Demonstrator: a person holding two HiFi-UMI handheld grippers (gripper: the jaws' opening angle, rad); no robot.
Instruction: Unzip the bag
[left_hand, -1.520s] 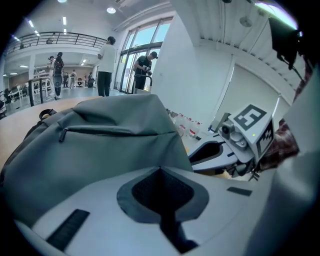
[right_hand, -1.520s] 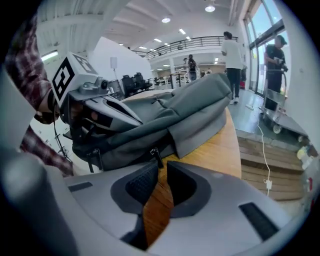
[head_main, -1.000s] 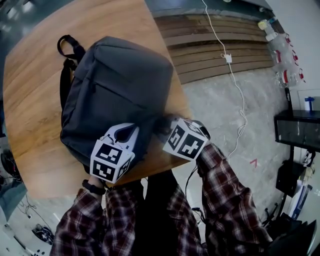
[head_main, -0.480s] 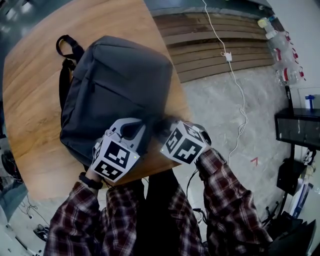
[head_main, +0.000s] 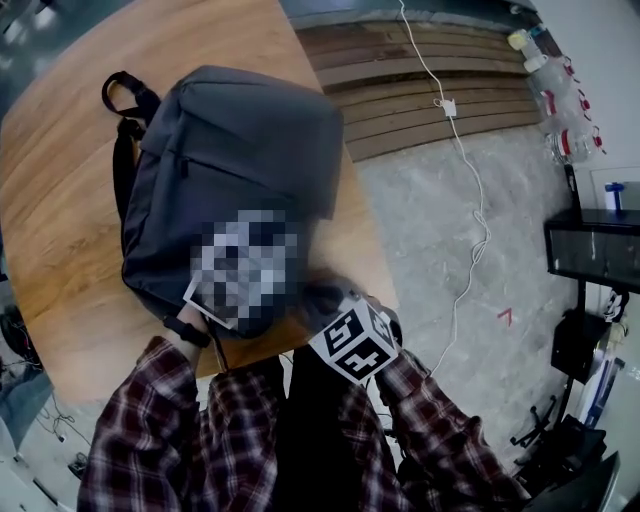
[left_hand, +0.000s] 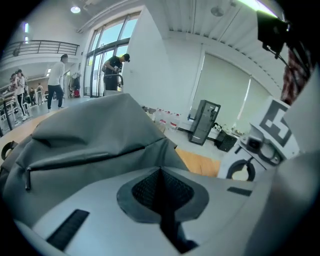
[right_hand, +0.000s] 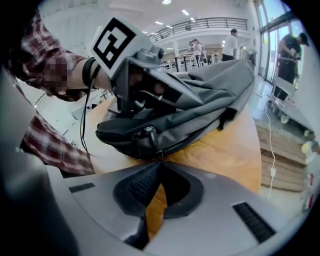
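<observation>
Just beyond the tips of the right gripper (right_hand: 160, 162), the lower seam of the bag (right_hand: 200, 105) was met. The fingers (right_hand: 137, 187) were pressed together at their points on the small metal zipper pull (right_hand: 160, 152), and a sliver of wood was seen through the gap further back between them. The left gripper (left_hand: 160, 171) was likewise closed, its dark ribbed pads (left_hand: 145, 190) drawn into a single line with nothing made out between them. Smooth grey fabric was spread directly ahead of its tips (whether it was touched could not be told).

The bag was laid flat on the round wooden table (head_main: 70, 210), its bottom end toward the fingers and close to the near edge, its handle (head_main: 128, 77) at the end far from them. Bare wood was left beyond the bag and to the left of the left fingers. To the right of the right fingers only a narrow strip of tabletop was offered before the rim curved away over the concrete floor (head_main: 430, 240).

The cloth was seen as matt and softly creased, with a straight pocket zip (left_hand: 85, 161) across its front; the tabletop was seen as smooth, warm-grained board. Across the floor a thin white cable (head_main: 468, 215) was trailed, past a run of wooden slats (head_main: 420, 60).
</observation>
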